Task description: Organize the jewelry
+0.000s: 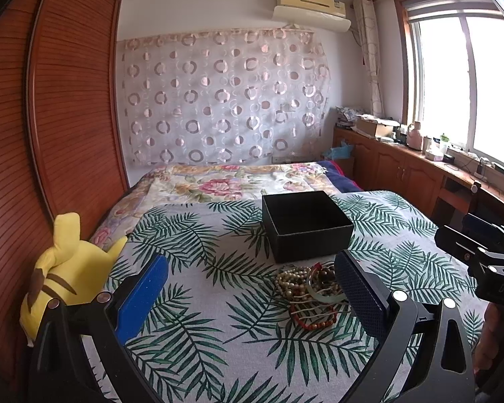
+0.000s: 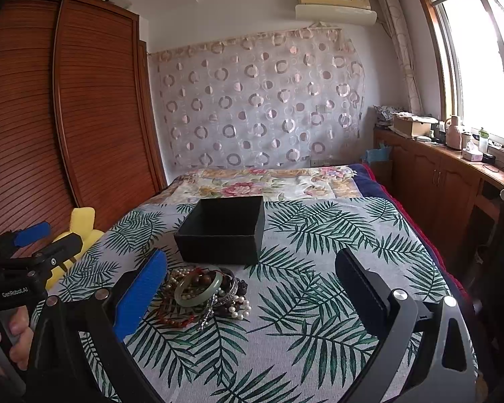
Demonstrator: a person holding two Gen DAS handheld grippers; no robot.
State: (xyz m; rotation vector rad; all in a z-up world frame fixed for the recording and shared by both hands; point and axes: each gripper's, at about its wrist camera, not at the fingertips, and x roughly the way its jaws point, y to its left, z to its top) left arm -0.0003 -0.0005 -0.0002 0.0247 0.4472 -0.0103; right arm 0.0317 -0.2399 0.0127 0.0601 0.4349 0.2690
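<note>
While spread wide and gripping nothing, left gripper [image 1: 252, 288] and right gripper [image 2: 252, 288] hover low over the leaf-print cloth [image 2: 319, 302] on the bed [image 2: 268, 181]. Heaped jewelry [image 2: 201, 297], with a pale green bangle [image 2: 198, 288] on top, at 11 o'clock from the right gripper, beside its blue finger [image 2: 141, 297]. Beyond, just behind the heap, an open black box [image 2: 223, 231]. Further at 10 o'clock, a yellow plush toy [image 1: 67, 268].

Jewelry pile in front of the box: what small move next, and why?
Probably lower the right gripper onto the green bangle, which lies on top of the jewelry pile. Both grippers are open and empty, the black box is open just behind the pile, and the bangle looks easiest to pinch alone.
</note>
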